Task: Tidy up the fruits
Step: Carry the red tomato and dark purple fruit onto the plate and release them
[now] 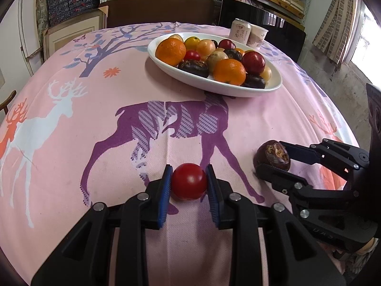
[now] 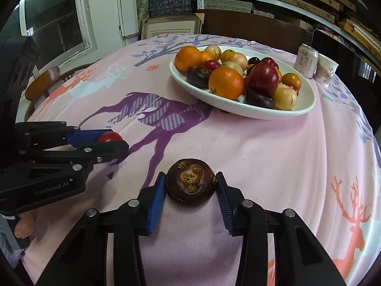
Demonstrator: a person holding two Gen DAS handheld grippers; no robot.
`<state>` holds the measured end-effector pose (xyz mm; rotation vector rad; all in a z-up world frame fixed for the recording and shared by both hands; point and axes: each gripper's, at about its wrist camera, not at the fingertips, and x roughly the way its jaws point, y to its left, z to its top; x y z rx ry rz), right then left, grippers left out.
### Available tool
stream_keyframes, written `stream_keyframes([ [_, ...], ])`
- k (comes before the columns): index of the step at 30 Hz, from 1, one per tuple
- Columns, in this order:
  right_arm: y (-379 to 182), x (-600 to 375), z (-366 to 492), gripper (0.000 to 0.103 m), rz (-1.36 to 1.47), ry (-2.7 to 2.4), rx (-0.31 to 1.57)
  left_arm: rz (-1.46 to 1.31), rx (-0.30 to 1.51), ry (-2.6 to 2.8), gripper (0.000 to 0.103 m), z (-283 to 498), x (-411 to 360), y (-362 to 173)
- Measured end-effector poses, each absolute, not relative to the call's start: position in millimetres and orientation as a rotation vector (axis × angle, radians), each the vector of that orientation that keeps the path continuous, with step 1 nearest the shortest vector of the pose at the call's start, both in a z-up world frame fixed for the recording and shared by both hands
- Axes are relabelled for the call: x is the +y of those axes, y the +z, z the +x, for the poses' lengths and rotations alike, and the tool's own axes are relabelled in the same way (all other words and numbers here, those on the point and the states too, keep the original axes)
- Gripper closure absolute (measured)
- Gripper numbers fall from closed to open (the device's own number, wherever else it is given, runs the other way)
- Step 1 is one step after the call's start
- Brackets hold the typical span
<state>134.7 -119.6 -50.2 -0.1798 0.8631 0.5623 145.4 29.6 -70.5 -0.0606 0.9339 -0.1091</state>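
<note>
Two hand-held grippers sit low over a pink, deer-printed tablecloth [image 1: 71, 147], each closed around a single fruit resting on the cloth. Between the blue pads of the left gripper [image 1: 189, 181] is a small red tomato [image 1: 189, 181], both pads touching its sides. Just to that gripper's right, the right gripper [image 2: 190, 186] clamps a dark brown water chestnut [image 2: 189, 183], its tan, crusted top facing up and both pads against its flanks. From the left wrist camera the chestnut [image 1: 272, 156] shows pinched at the tip of the neighbouring tool.

Well ahead of both grippers, across open cloth, stands a white oval dish [image 2: 297, 112] heaped with oranges [image 2: 226, 83], red plums [image 2: 264, 78], pale yellow fruits, small tomatoes and more dark chestnuts. Beyond the dish, at its far right, a drink can [image 2: 306, 59] and a paper cup [image 2: 327, 70] stand side by side, touching or nearly so. Past the table's far edge are a dark chair back [image 1: 159, 12] and shelves stacked with boxes. Nothing lies on the cloth between either held fruit and the dish.
</note>
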Motion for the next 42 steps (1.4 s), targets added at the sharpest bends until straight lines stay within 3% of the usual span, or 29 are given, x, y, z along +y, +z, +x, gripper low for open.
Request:
stream_keyframes([
  [29,-43.3,-133.4,136.9,0.06,-0.113,0.536,0.832,-0.024,0.919,-0.095,0.075,143.5,25.5,-67.5],
  [42,-14.4,-173.1,127.3,0.06,0.043,0.482,0.715,-0.027,0.759,-0.096,0.075,144.7,37.1,-15.8],
])
